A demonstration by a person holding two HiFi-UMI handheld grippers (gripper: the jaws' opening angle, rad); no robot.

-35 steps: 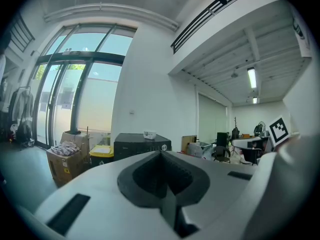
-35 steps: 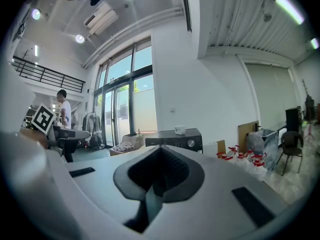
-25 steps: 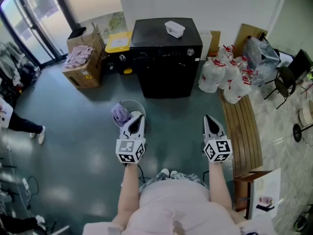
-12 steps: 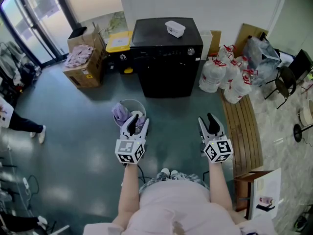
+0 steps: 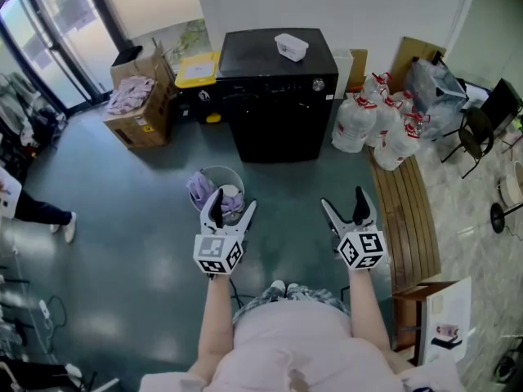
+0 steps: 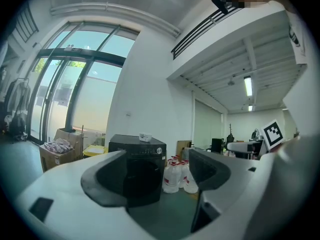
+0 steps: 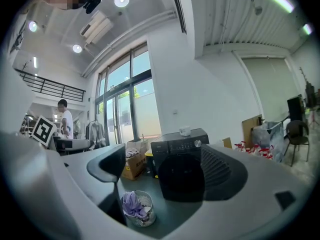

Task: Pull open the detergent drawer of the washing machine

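We hold the left gripper (image 5: 231, 207) and the right gripper (image 5: 343, 205) side by side in front of us, both pointing level. Each one carries its marker cube (image 5: 217, 253) at the back. The jaws of both grippers are opening and already stand wide apart. Neither one grasps anything (between the pads we see only the room far ahead).

On the floor just ahead of the left gripper and below it stands a round wire basket (image 5: 219, 188) with purple and white cloths inside. To the right of the right gripper a wooden slat bench (image 5: 404, 211) runs along the wall side.

The washing machine (image 5: 278, 96), black, stands straight ahead of both grippers and well apart from them; no jaw touches it. In both gripper views it appears in the gap between the jaws. Its upper front panel (image 5: 270, 86) has a round knob (image 5: 319, 86) at the right end and looks flush, with nothing pulled out. The detergent drawer itself is too small for us to tell apart on this panel. On top of the machine rests a small white container (image 5: 292, 47).

Ahead and to the right of the right gripper, beside the machine, is a group of large water jugs (image 5: 380, 129). Ahead and to the left of the left gripper is a cardboard box (image 5: 139, 113) with pinkish cloth on it.
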